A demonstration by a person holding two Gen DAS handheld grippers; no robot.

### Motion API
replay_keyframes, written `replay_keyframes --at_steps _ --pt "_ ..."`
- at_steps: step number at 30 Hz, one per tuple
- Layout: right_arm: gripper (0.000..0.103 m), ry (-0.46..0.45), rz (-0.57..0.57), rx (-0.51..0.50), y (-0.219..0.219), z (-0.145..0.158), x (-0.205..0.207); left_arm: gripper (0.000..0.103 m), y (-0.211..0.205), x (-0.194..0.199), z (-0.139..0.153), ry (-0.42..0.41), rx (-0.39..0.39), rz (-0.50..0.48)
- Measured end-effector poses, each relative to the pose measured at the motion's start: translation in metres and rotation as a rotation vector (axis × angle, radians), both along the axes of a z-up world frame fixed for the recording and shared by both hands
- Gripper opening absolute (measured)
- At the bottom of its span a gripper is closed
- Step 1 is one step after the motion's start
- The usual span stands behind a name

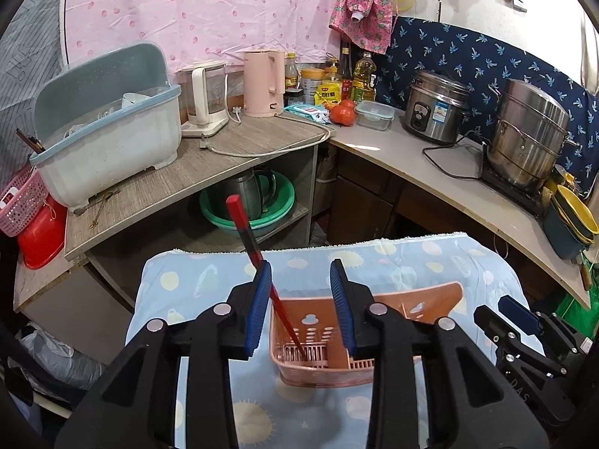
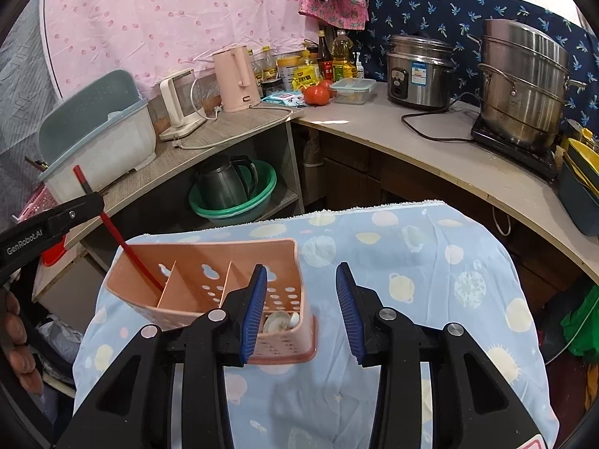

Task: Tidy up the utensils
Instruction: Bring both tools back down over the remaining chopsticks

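**One chopstick in, both grippers standing wide**

One red chopstick (image 1: 262, 262) is the only utensil near a tool. It stands tilted in the leftmost compartment of the pink utensil caddy (image 2: 209, 273), its tip down on the slotted floor and its long axis leaning up and away to the left, toward the grey counter (image 1: 209, 172). In the left wrist view the left gripper (image 1: 301, 307) has its jaws well apart; the stick lies against the inner face of the left pad, or just beside it, and nothing clamps it. Whether it actually touches is hard to tell.

Moving right, the caddy sits on the blue patterned cloth (image 2: 411, 262). Its middle compartment looks empty from here, and a white spoon (image 2: 280, 322) lies in the right-hand one.

Farther right, the right gripper (image 2: 301, 310) hovers over the caddy's right end, fingers spread, holding nothing. The left tool is much the nearer to the chopstick, so any withdrawal should probably follow the stick's lean rather than cross it.
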State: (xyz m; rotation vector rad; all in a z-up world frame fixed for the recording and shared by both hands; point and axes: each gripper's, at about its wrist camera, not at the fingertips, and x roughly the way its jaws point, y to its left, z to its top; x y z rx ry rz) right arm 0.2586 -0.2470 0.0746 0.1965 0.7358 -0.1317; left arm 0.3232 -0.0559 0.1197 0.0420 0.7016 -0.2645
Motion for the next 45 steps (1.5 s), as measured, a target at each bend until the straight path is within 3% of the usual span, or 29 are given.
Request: replay_keyframes --at_steps 8,19,34,45 --pt "0.04 -0.008 0.003 -0.022 0.003 0.008 -0.05 0.031 0.001 -0.037 0.002 -0.002 0.0 -0.01" --pt "0.04 0.052 0.0 -0.037 0.006 -0.01 -0.127 0.032 -0.005 -0.107 -0.014 0.038 -0.005 -0.066" --pt "0.04 0.233 0.008 -0.036 0.013 -0.078 -0.201 0.032 0.001 -0.175 -0.094 0.227 0.025 -0.092" --pt "0.04 0.318 0.03 -0.023 0.023 -0.109 -0.234 0.032 0.012 -0.211 -0.144 0.346 0.052 -0.093"
